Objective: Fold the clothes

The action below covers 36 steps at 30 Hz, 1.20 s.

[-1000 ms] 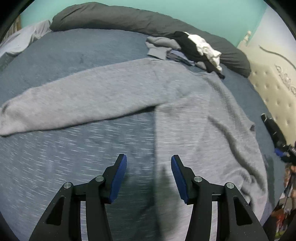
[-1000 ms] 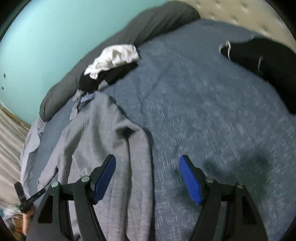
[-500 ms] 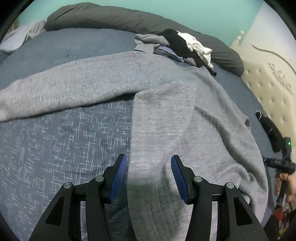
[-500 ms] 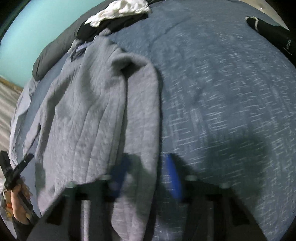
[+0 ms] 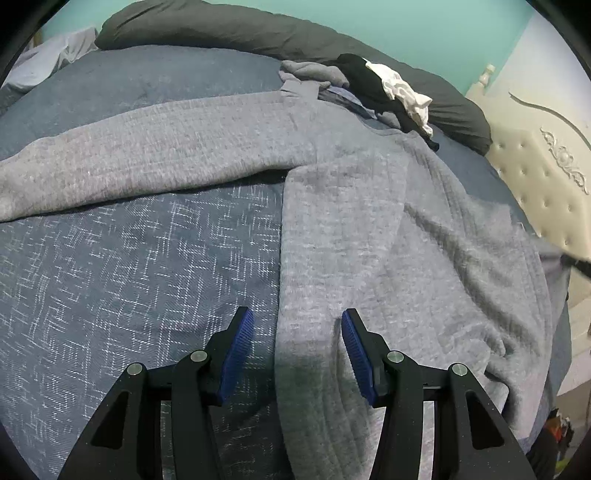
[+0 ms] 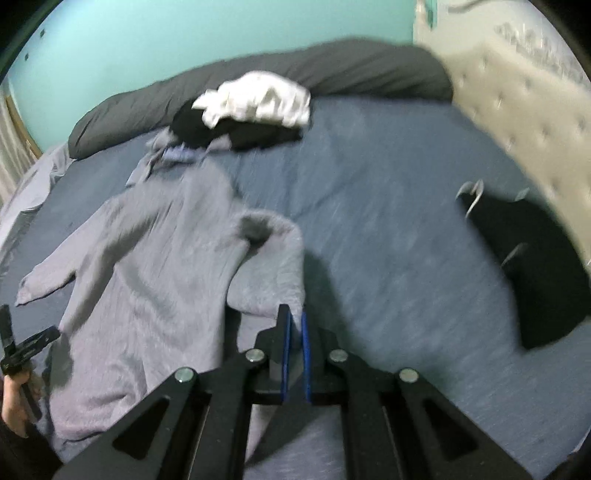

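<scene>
A grey sweater [image 5: 388, 229] lies spread on the blue bedspread [image 5: 129, 280], one sleeve [image 5: 147, 147] stretched out to the left. My left gripper [image 5: 295, 332] stands open over the sweater's side edge near the hem; the cloth lies under it but is not pinched. In the right wrist view the same sweater [image 6: 147, 280] lies at the left, and my right gripper [image 6: 294, 325] is shut on the sweater's other sleeve [image 6: 273, 273], whose cloth rises from the bed into the blue pads. The left gripper [image 6: 22, 347] and a hand show at the far left edge.
A pile of black, white and grey clothes [image 5: 380, 88] sits at the far side by a long dark pillow [image 5: 221, 29]. A black garment [image 6: 532, 266] lies to the right near the tufted cream headboard [image 6: 517, 122]. Teal wall behind.
My right gripper dropped onto the sleeve, went from open to shut on it, and has lifted it. The left gripper moved forward along the sweater's side edge and stays open.
</scene>
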Available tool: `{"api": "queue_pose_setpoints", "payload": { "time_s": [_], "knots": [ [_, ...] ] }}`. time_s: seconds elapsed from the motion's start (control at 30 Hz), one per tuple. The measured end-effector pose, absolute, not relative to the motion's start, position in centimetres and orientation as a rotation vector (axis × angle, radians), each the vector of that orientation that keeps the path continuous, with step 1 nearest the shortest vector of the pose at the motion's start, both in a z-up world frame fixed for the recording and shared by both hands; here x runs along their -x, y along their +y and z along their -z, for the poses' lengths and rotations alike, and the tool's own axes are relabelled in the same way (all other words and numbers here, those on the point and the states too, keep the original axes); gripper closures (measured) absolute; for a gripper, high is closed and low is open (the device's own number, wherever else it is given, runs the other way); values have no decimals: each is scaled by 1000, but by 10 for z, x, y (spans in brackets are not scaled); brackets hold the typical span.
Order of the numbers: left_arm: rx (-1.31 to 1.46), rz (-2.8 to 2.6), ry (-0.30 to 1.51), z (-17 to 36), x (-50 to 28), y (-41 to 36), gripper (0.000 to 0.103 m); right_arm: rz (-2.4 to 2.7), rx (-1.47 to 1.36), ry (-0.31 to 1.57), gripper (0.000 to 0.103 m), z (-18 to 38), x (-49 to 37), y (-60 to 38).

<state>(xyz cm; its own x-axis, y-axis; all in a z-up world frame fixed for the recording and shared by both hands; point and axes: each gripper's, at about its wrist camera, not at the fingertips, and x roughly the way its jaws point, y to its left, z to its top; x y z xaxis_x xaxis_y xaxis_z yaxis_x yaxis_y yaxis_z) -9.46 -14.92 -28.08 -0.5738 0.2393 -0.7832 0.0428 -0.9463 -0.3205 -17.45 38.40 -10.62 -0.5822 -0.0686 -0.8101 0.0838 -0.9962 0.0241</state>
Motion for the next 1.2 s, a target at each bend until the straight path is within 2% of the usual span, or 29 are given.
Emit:
{"api": "queue_pose_setpoints", "payload": {
  "time_s": [0.2, 0.3, 0.53, 0.63, 0.67, 0.73, 0.77, 0.8, 0.9, 1.07, 1.2],
  "knots": [
    [1387, -2652, -467, 280, 94, -150, 49, 2777, -1297, 235, 98, 78, 194, 357],
    [1382, -2654, -465, 280, 95, -148, 49, 2664, -1302, 314, 98, 104, 199, 318],
    [1377, -2653, -475, 280, 98, -150, 49, 2329, -1409, 210, 97, 196, 200, 246],
    [1377, -2651, -484, 281, 98, -152, 49, 2289, -1416, 188, 95, 209, 195, 244],
    [1379, -2649, -488, 281, 98, -153, 49, 2315, -1389, 154, 91, 204, 193, 253],
    [1378, -2647, -494, 281, 99, -154, 49, 2363, -1326, 30, 70, 189, 191, 278],
    [1376, -2647, -496, 280, 99, -154, 49, 2389, -1285, -34, 53, 181, 189, 293],
    [1375, -2647, -497, 280, 99, -154, 49, 2419, -1236, -101, 48, 172, 186, 310],
    [1372, -2646, -500, 279, 99, -153, 49, 2512, -1159, -245, 48, 159, 180, 357],
    [1373, -2635, -495, 280, 98, -148, 49, 2604, -1453, -369, 47, 202, 185, 408],
    [1375, -2633, -494, 280, 98, -147, 49, 2537, -1546, -423, 42, 230, 183, 413]
  ]
}}
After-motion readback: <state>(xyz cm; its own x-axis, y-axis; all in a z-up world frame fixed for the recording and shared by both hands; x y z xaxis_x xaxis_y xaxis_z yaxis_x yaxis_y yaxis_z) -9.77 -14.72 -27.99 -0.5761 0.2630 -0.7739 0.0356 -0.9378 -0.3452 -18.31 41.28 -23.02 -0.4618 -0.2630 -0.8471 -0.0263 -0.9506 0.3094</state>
